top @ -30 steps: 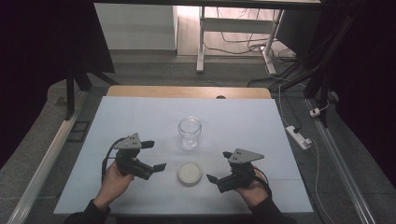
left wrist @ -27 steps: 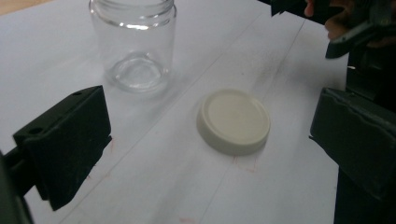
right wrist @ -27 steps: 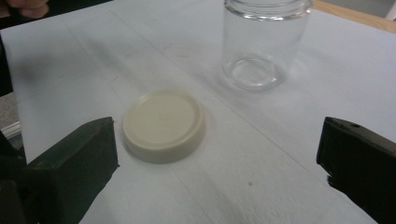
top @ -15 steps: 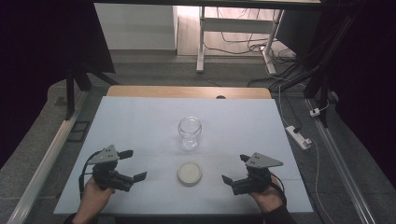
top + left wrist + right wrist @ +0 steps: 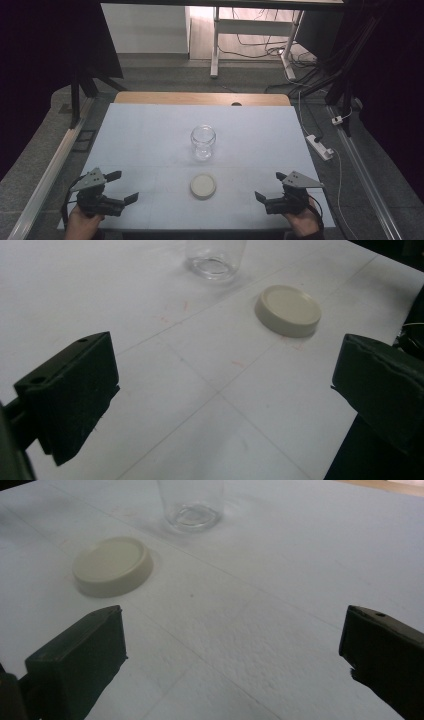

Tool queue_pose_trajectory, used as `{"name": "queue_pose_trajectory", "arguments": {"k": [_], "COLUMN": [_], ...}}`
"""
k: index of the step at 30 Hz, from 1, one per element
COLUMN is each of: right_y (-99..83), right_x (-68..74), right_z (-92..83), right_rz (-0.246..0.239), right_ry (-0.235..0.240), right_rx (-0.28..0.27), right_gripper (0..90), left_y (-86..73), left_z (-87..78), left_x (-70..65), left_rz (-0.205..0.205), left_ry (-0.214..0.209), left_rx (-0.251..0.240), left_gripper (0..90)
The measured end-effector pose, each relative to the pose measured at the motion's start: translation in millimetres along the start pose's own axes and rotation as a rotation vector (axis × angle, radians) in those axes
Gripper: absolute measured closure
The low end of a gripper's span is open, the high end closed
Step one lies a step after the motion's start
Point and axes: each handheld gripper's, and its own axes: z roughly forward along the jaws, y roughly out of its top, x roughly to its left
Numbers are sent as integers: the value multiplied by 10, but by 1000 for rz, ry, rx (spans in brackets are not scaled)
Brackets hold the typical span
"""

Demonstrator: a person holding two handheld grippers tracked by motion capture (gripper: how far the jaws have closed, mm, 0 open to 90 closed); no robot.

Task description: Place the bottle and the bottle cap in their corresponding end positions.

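A clear glass jar (image 5: pixel 203 142) stands upright and lidless at the middle of the white table (image 5: pixel 150 140). Its cream round lid (image 5: pixel 203 185) lies flat just in front of it, apart from the jar. My left gripper (image 5: pixel 123 187) sits near the table's front left corner, open and empty, jaws pointing right toward the lid. Open and empty too, my right gripper (image 5: pixel 270 186) rests near the front right corner, pointing left. The left gripper view has the lid (image 5: pixel 288 310) and the jar's base (image 5: pixel 215 257) ahead. In the right gripper view the lid (image 5: pixel 112 565) lies left of the jar (image 5: pixel 191 505).
A wooden strip (image 5: pixel 200 98) edges the table's far side. A power strip (image 5: pixel 318 146) and cables lie on the floor to the right. A metal rail (image 5: pixel 47 170) runs along the table's left side.
Both grippers have drawn back from beside the lid, outward toward the table's front corners. Jar and lid have not moved.
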Motion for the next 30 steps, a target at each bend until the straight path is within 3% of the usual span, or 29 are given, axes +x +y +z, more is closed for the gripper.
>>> {"name": "queue_pose_trajectory", "arguments": {"k": [17,25,30], "right_y": [-262,-342,-355], "right_x": [-147,-142,-152], "right_z": [-270,-323,-344], "right_rz": [88,99,118], "right_ry": [-85,-106,-113], "right_rx": [31,79,78], "right_gripper": [0,0,0], "left_y": [-351,-452,-455], "left_z": [-199,-228,-238], "left_x": [69,68,84], "left_rz": [-64,-75,-93], "left_ry": [87,139,137], "left_rx": [47,113,111], "left_gripper": [0,0,0]}}
